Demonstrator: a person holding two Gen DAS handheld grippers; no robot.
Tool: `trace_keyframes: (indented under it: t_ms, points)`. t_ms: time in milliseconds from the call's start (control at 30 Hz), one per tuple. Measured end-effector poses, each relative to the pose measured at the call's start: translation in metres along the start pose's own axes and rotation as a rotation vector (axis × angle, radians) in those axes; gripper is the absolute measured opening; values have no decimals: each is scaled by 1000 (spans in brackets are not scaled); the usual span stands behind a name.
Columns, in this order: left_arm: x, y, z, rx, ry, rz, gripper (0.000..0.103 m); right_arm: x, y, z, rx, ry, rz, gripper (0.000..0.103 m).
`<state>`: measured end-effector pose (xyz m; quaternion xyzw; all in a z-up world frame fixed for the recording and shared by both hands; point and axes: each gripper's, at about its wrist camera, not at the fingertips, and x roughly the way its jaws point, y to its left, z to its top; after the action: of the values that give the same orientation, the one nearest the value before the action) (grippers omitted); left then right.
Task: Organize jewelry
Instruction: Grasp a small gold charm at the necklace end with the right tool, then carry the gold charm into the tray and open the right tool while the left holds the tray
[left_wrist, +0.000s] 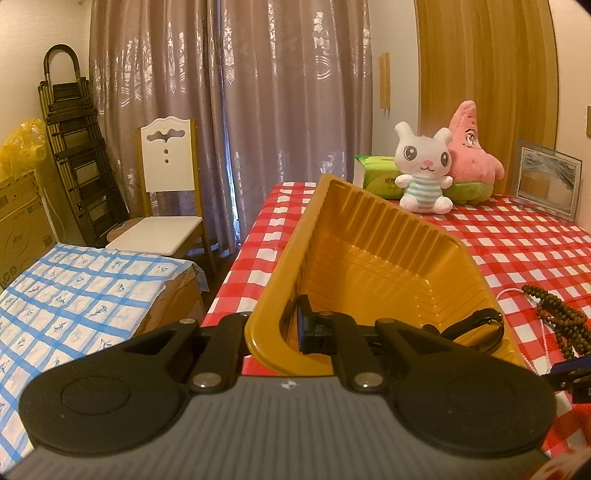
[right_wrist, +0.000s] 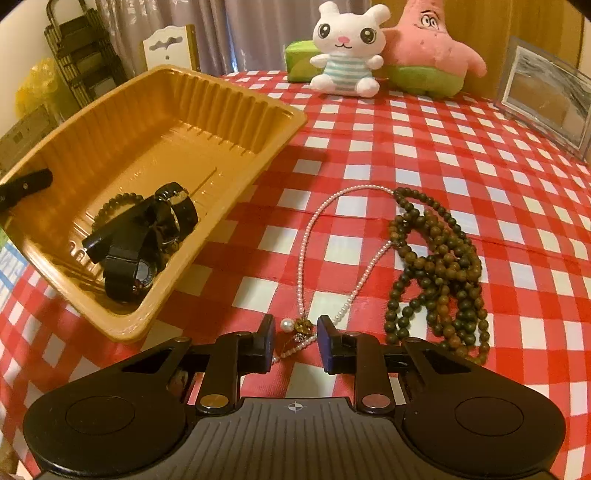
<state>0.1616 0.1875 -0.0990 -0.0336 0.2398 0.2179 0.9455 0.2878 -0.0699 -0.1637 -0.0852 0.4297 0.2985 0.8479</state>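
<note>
Lay still out on the checked tablecloth (right_wrist: 406, 147): a pearl necklace (right_wrist: 301, 266), stretched in a long thin loop, and just to its right a heaped string of brown beads (right_wrist: 439, 266), touching or nearly touching the pearls at the far end. Sat well apart from the stowed pieces, to the right of the yellow tray (right_wrist: 207, 96).

Held already, inside that tray: two black watches (right_wrist: 147, 251) bunched together against the near wall, with a dark bead bracelet (right_wrist: 114, 203) partly under them. Looked, then, roughly half done: three pieces stowed, two left on the cloth.

Bracketed the pendant end (right_wrist: 301, 326) of the pearl necklace with the right gripper (right_wrist: 295, 339), jaws spread, one to each side of the pendant, low over the cloth and not yet pinching anything. Seemed set to take the pearls next, the brown beads after.

Clamped the tray's wall with the left gripper (left_wrist: 271, 325), one finger inside and one outside, apparently steadying the tray near the table's left edge.

Stood at the back of the table, apart from the work: a white rabbit plush (right_wrist: 345, 48), a pink starfish plush (right_wrist: 428, 44) and a picture frame (right_wrist: 546, 99).
</note>
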Motion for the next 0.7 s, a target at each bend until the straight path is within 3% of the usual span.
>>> trace_keyframes:
  t_ms: [367,700]
  points:
    - [1,0,0,-1,2,1,10,5,11,1,-103,-8,-36,16]
    - [1,-1,0,0,2,1,10,-14,13,14,-70,-56,2,16]
